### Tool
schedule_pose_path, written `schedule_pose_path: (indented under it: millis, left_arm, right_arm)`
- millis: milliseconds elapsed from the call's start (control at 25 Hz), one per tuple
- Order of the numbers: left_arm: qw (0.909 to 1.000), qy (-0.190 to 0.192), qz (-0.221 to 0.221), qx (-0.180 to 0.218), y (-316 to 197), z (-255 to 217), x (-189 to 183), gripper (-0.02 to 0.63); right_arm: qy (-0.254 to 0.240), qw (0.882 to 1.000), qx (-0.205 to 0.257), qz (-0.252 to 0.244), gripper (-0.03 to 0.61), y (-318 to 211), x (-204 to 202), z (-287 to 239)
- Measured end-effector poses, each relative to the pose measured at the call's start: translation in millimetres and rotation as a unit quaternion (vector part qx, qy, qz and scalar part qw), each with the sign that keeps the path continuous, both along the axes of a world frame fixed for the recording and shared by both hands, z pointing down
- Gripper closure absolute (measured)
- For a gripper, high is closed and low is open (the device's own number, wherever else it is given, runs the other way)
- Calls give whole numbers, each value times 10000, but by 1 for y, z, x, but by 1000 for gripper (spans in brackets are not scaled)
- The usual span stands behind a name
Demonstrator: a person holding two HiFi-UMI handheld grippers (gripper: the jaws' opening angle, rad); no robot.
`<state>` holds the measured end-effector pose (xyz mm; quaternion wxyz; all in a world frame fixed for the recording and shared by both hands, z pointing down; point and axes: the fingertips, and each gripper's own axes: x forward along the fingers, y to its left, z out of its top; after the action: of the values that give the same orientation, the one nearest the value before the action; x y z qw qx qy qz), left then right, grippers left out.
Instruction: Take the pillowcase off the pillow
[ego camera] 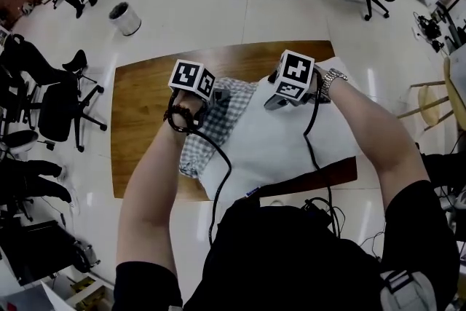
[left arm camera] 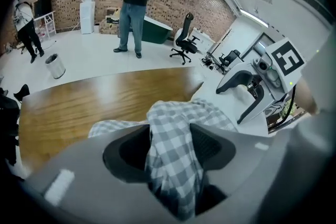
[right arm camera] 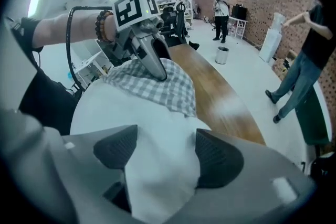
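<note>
On table: left tongs pinch pillowcase; right tongs wide astride pillow.

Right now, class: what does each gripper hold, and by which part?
Left gripper pinches a bunched fold of the checked pillowcase. Right gripper stands wide open astride an edge of the white pillow, not visibly clamping it.

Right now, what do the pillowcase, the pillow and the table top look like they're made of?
Pillowcase: thin woven cloth, probably cotton, matte; a grey and white check that bunches into soft folds.
Pillow: white fabric shell, matte, smooth and rounded; the filling cannot be seen.
Table top: wood or wood-look veneer, brown with grain streaks, semi-gloss; it shows a pale light reflection.
</note>
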<state>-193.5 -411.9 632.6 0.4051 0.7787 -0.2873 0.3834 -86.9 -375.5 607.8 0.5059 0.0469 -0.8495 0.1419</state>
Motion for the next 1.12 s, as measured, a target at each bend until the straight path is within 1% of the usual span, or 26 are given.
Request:
schedule_pose_path:
  millis: [40, 80, 120, 160, 200, 240, 280, 400, 600, 720, 840, 920, 1120]
  left_arm:
    - [9999, -59, 57, -69, -4, 4, -2, 394]
    - [9998, -132, 94, -96, -8, 7, -4, 432]
    - [9997, -225, 107, -76, -14, 9, -8, 474]
    - [9994, -334, 103, -14, -21, 10, -12, 519]
    - [9989, -454, 91, 83, -29, 8, -17, 550]
    - [9981, -577, 77, 198, -38, 6, -22, 565]
    - [9971, -692, 58, 309, -46, 4, -29, 571]
    - [9949, -867, -115, 509, -65, -2, -55, 577]
    - [9923, -874, -587, 654, -86, -14, -101, 578]
    - [9901, -931, -780, 701, -92, -23, -125, 578]
    - [9858, -1145, -965, 761, -96, -30, -153, 578]
    - [9823, -1278, -1160, 728, -100, -33, -178, 580]
    - [9723, -1459, -1736, 562, -96, -31, -237, 580]
  right_arm:
    - [39, 9999, -102, 20, 234, -3, 0, 2]
    - [81, 9998, -178, 35, 261, -5, 0, 4]
    - [129, 9997, -213, 38, 321, -7, 0, 4]
    - [179, 9996, -201, 17, 407, -9, 0, 1]
    - [233, 9996, -147, -34, 479, -11, 1, -2]
    - [284, 9995, -82, -114, 536, -12, 3, -6]
    - [315, 9993, -46, -206, 557, -11, 5, -11]
    - [276, 9989, 16, -379, 562, -7, 11, -29]
    - [243, 9983, 356, -383, 563, -19, 20, -61]
    - [309, 9980, 432, -339, 561, -28, 27, -66]
    - [422, 9974, 490, -330, 561, -35, 36, -63]
    - [515, 9969, 530, -288, 561, -43, 43, -61]
    - [767, 9941, 760, -139, 560, -67, 64, -50]
